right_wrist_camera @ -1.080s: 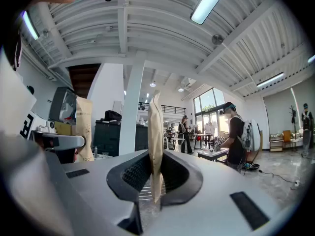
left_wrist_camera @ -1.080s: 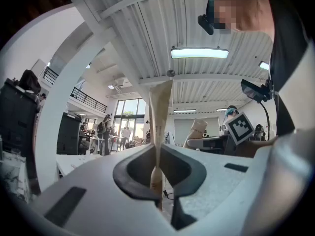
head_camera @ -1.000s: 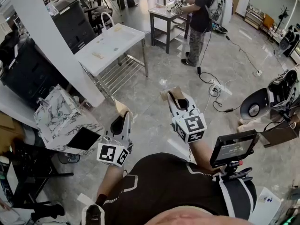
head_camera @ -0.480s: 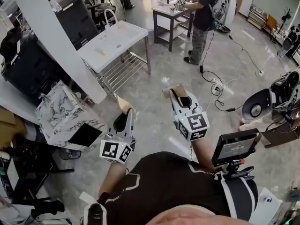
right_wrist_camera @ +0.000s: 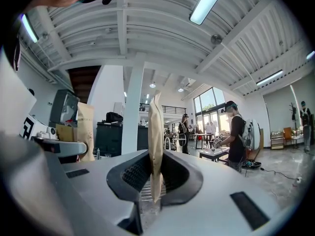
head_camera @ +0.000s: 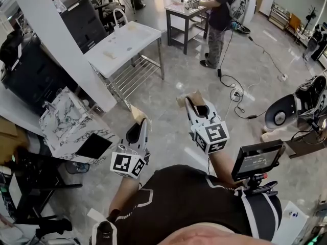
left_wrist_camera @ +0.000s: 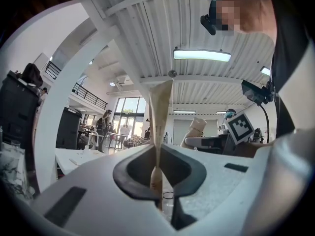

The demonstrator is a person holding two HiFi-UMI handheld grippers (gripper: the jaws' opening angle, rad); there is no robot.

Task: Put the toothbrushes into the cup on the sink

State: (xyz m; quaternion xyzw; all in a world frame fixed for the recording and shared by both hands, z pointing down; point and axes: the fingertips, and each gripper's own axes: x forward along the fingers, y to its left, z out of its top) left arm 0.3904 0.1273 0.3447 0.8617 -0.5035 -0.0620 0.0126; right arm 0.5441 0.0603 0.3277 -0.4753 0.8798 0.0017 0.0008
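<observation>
Almost nothing has changed over the last second. Looking down from the head, we see both claws held out level over the grey floor [head_camera: 166,117], in nearly the same spots near the middle of the frame as before. The left claw [head_camera: 137,122] is clamped shut on a flat tan packet [head_camera: 134,112], and the right claw [head_camera: 192,105] is clamped on a second tan packet [head_camera: 188,98]. Each gripper view shows its packet standing on edge, pinched between the dark pads. We judge these to be wrapped toothbrushes, though the wrapping hides what is inside. The white sink table [head_camera: 125,47], with its curved tap [head_camera: 118,18], sits in the upper left of the frame, well apart from both claws, and only our view of it has shifted slightly. We cannot make out a cup on it. The carry is not finished, because both packets have yet to reach the sink.
</observation>
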